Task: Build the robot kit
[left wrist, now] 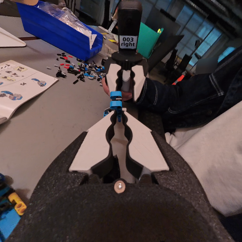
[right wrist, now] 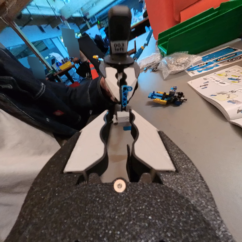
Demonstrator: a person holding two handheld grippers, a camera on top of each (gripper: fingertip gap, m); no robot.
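Because the left gripper (left wrist: pixel 118 111) fingers pinch a blue beam (left wrist: pixel 118 112) and the right gripper (right wrist: pixel 119 115) fingers pinch a grey block (right wrist: pixel 122 117) only by their tips at frame centre, either piece may twist loose.

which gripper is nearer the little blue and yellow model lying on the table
Left. The left gripper hangs beside the blue and yellow model, while the right gripper sits farther back from it.

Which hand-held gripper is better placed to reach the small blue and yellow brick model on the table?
Probably left: the left hand-held gripper is nearer the small blue and yellow brick model than the right hand-held gripper. Both hold pieces.
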